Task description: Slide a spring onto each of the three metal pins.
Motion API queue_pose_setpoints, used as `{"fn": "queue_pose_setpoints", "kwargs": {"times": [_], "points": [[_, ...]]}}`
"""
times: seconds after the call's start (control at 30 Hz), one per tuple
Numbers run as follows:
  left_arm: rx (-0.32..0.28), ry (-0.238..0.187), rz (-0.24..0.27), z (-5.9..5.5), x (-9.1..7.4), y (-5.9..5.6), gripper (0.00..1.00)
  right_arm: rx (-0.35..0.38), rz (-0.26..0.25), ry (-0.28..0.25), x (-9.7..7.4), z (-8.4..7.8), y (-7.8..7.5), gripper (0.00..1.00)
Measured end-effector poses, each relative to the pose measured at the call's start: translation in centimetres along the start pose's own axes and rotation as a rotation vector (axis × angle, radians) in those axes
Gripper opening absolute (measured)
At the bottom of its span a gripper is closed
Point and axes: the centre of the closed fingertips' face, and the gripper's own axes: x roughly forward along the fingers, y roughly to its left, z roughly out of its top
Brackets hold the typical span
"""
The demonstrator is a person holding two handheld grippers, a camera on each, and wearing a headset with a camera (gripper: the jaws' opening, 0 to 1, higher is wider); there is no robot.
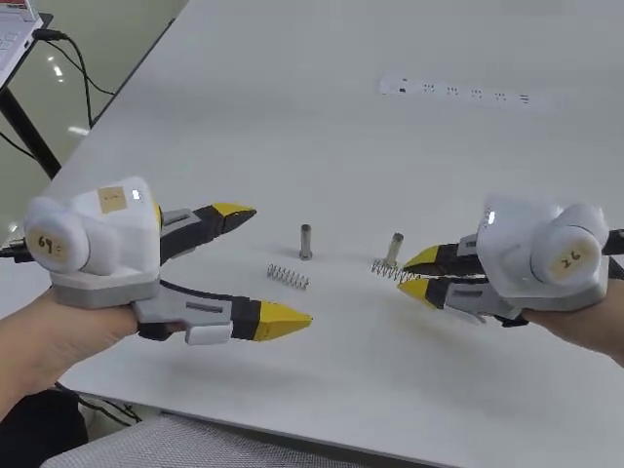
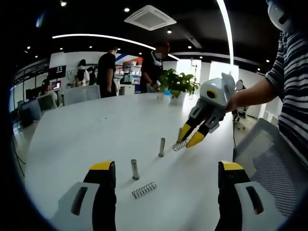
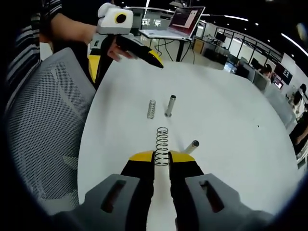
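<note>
Two short metal pins stand upright on the white table (image 1: pixel 292 117): one pin (image 1: pixel 306 242) in the middle, the other pin (image 1: pixel 395 248) to its right. A loose spring (image 1: pixel 289 277) lies flat just in front of the middle pin. My right gripper (image 1: pixel 417 273) is shut on a second spring (image 1: pixel 390 270), whose free end points at the base of the right pin. In the right gripper view the held spring (image 3: pixel 162 140) sticks out past the yellow fingertips (image 3: pixel 142 156), left of the near pin (image 3: pixel 191 146). My left gripper (image 1: pixel 258 263) hangs open and holds nothing, left of the loose spring (image 2: pixel 144 189).
A white power strip (image 1: pixel 458 93) lies at the far side of the table. A laptop (image 1: pixel 15 34) on a stand with cables sits off the table's left edge. A mesh chair (image 3: pixel 43 125) stands at the near edge. People stand far behind.
</note>
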Motion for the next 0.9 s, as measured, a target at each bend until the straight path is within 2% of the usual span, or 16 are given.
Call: {"fn": "queue_pose_setpoints", "kwargs": {"times": [0.1, 0.17, 0.43, 0.53, 0.6, 0.7, 0.9], "points": [[0.021, -0.017, -0.010, 0.7, 0.4, -0.5, 0.83, -0.031, 0.006, -0.003, -0.5, 0.4, 0.4, 0.13], [0.032, -0.027, -0.036, 1.1, 0.9, -1.3, 0.82, -0.048, 0.014, -0.007, -0.8, 0.6, 0.8, 0.13], [0.076, 0.013, -0.142, 0.1, 3.2, -3.9, 0.77, -0.114, 0.036, -0.013, -1.9, 0.6, 1.8, 0.13], [0.075, 0.023, -0.168, -0.2, 3.9, -4.2, 0.69, -0.148, 0.049, -0.027, -2.3, 0.7, 2.2, 0.13], [0.074, 0.012, -0.191, 0.1, 4.2, -4.7, 0.61, -0.158, 0.052, -0.026, -2.5, 0.6, 2.3, 0.13], [0.072, 0.004, -0.214, 0.4, 5.0, -5.2, 0.59, -0.183, 0.055, -0.033, -2.8, 0.9, 2.6, 0.13], [0.084, 0.024, -0.266, 0.2, 6.3, -6.4, 0.47, -0.200, 0.057, -0.051, -3.1, 1.6, 2.9, 0.13]]}}
